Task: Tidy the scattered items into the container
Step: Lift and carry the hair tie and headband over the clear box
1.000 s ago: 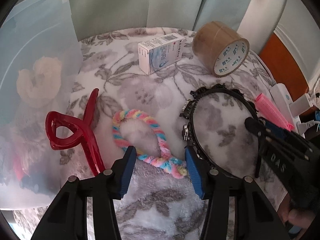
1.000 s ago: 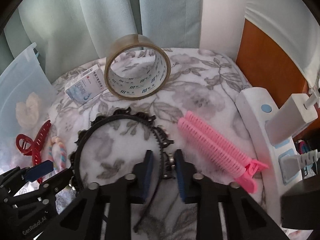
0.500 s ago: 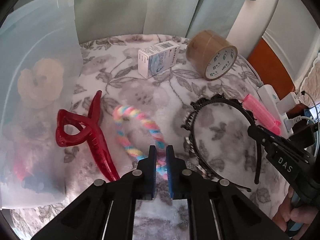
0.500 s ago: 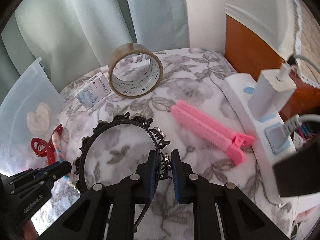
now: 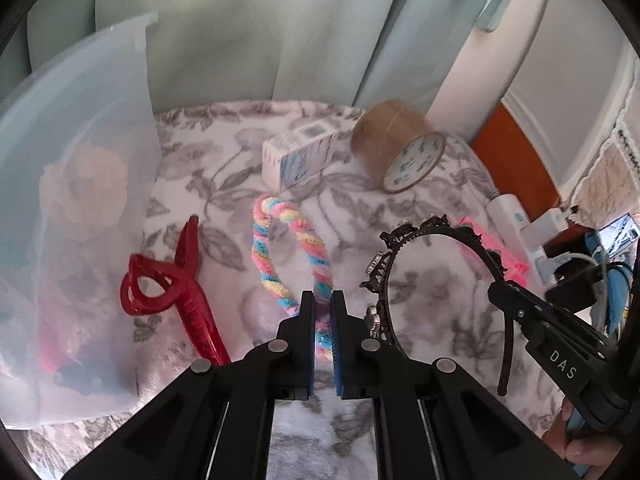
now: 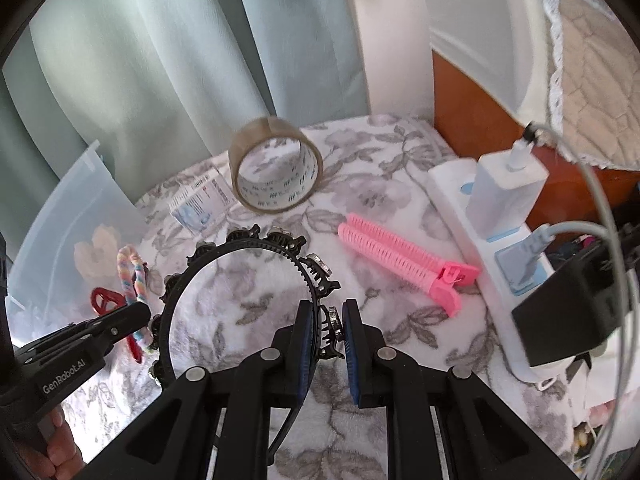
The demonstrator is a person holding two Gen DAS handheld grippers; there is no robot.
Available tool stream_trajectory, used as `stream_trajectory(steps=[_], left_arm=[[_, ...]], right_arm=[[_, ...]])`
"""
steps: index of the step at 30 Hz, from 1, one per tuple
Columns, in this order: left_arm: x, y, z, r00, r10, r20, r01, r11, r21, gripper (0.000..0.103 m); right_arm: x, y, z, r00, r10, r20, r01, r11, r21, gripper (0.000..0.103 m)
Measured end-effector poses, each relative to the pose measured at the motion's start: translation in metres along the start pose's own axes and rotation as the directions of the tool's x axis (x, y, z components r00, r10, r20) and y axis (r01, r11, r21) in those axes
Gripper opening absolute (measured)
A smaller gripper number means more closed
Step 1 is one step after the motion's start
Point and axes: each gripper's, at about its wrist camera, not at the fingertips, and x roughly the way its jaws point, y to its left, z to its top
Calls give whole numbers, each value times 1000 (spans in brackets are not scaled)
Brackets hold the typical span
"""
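Your left gripper [image 5: 320, 328] has its fingers clenched on the near end of the pastel twisted hair tie [image 5: 294, 256], whose loop stands up from the floral blanket [image 5: 224, 184] toward the far side. Your right gripper [image 6: 324, 336] has its fingers clamped on one side of the black jeweled headband [image 6: 240, 248]; the band's arc curves up and away to the left, its other end hanging free near the left gripper.

Just left of the hair tie, the red claw clip [image 5: 168, 284] lies on the blanket, close beside the wall of the translucent plastic container [image 5: 80, 160]. Through that wall you can make out a cream flower-shaped piece [image 5: 84, 188] and some darker and pink things low down, too blurred to name.

To the right of the headband, the pink hair roller clip [image 6: 404, 264] lies flat, apart from both grippers. Beside it a white power strip [image 6: 452, 200] runs along the blanket's edge with a white charger [image 6: 504, 192] plugged in.

Farther back, the small white-and-blue box [image 5: 300, 156] rests on its side, and just right of it the roll of brown packing tape [image 5: 400, 148] stands on its edge. Pale green curtains [image 5: 240, 32] hang behind everything.
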Motion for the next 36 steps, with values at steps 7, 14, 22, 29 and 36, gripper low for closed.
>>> stream_trajectory(steps=[7, 14, 22, 29, 36], left_arm=[[-34, -3, 1, 999, 3, 39, -3, 1000, -1, 7], [-86, -9, 7, 993, -3, 119, 1, 1000, 17, 7], [-151, -20, 25, 968, -23, 251, 13, 999, 39, 7], [-205, -14, 31, 930, -32, 365, 32, 999, 6, 7], [-237, 11, 26, 903, -9, 430, 39, 997, -60, 7]], right_arm=[[-34, 7, 2, 999, 2, 44, -2, 1000, -2, 16], [-84, 20, 16, 988, 26, 152, -25, 1000, -6, 16], [-139, 43, 48, 958, 66, 281, -55, 997, -49, 17], [-196, 61, 74, 910, 82, 406, -58, 996, -71, 16], [-226, 86, 81, 884, 114, 453, -74, 992, -105, 16]])
